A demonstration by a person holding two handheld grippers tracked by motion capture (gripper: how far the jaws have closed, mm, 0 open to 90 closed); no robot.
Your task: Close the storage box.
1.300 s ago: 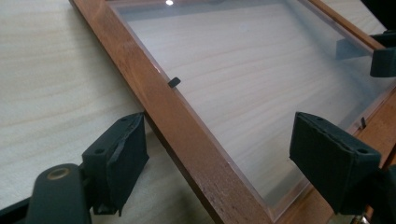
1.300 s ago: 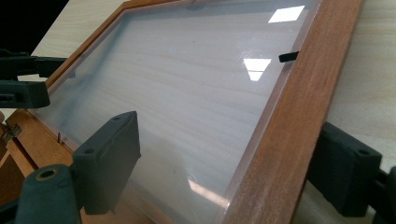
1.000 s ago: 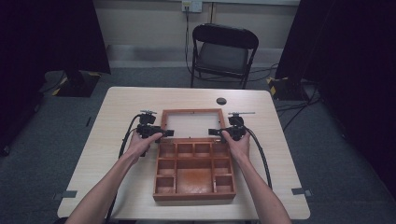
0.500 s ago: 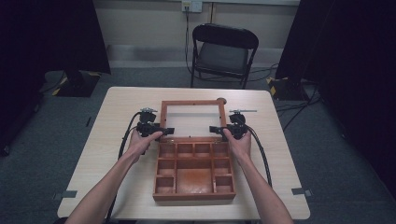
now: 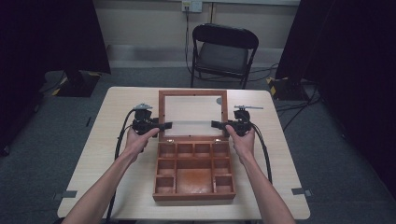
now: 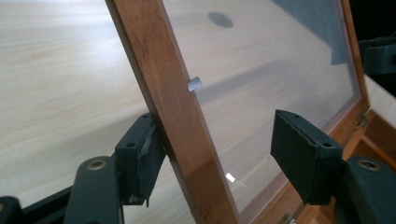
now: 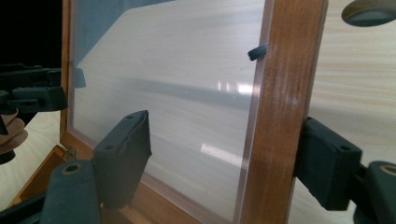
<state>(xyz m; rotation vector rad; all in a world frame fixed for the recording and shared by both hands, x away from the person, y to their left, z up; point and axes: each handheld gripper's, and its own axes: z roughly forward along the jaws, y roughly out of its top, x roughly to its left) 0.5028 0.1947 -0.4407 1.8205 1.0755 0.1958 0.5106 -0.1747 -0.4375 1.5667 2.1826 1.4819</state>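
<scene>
A brown wooden box [image 5: 194, 197] with several compartments stands open in the middle of the table. Its glass-paned lid [image 5: 194, 94] is swung back behind the hinges. My left gripper [image 5: 163, 125] is open around the lid's left rail [image 6: 173, 116]. Its outer jaw rests against the wood and the other jaw hangs apart over the glass. My right gripper [image 5: 215, 124] is open around the right rail [image 7: 275, 121] in the same way, outer jaw touching, inner jaw clear of the pane. Nothing is clamped.
A small black disc [image 5: 219, 100] lies on the light wooden table [image 5: 121, 163] behind the box, seen through the glass. A folding chair [image 5: 223, 51] stands beyond the far edge. Cables trail from both grippers along the forearms.
The lid's free edge has swung farther back from the box and now covers the black disc. Both grippers have stayed at its side rails.
</scene>
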